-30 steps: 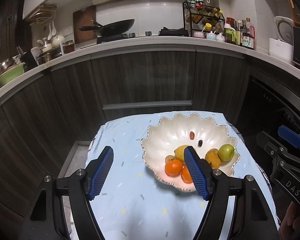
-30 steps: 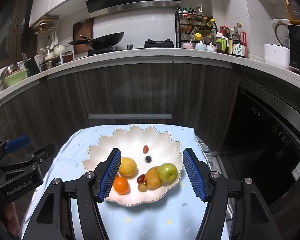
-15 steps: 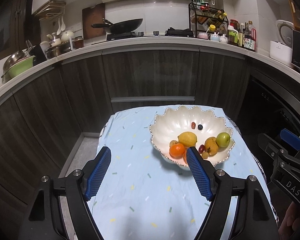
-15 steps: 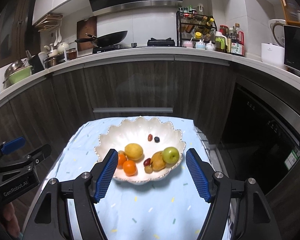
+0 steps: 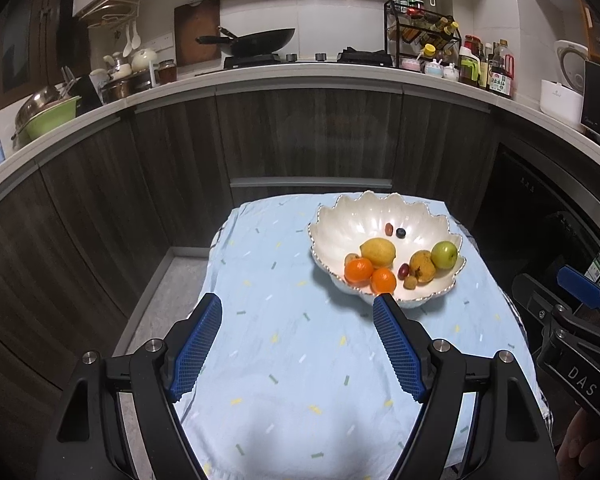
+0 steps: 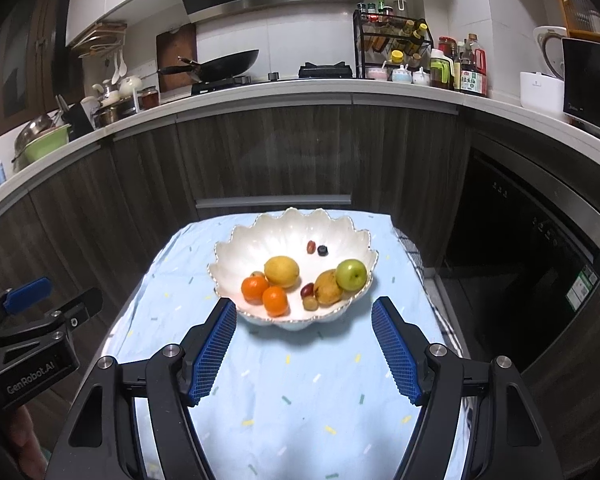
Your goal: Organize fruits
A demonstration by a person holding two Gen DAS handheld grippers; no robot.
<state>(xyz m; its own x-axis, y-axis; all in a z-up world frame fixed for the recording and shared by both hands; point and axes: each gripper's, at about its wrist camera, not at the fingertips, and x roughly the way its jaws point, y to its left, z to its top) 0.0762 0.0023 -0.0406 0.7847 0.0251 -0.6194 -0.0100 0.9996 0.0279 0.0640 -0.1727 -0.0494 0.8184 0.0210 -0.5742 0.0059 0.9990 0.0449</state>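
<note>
A white scalloped bowl [image 5: 340, 228] [image 6: 252, 244] stands on a small table with a light blue cloth [image 5: 284, 344] [image 6: 300, 380]. In it lie a lemon [image 5: 377, 252] [image 6: 281, 271], two oranges [image 5: 358, 270] [image 6: 275, 301], a green apple [image 5: 444, 254] [image 6: 351, 274], a brownish pear [image 5: 422, 265] [image 6: 327, 287] and small grapes and berries. My left gripper [image 5: 297, 301] is open and empty, above the cloth in front of the bowl. My right gripper [image 6: 304, 305] is open and empty, just in front of the bowl's near rim.
Dark wood cabinets and a white counter curve behind the table, with a wok [image 5: 256, 38], a spice rack [image 5: 422, 36], bottles and a green basin [image 5: 50, 114]. A dark oven front [image 6: 540, 264] is at the right. Floor shows left of the table.
Both grippers have pulled back and up from the bowl; it looks smaller and farther away. Both stay open and empty. The fruit has not moved.
</note>
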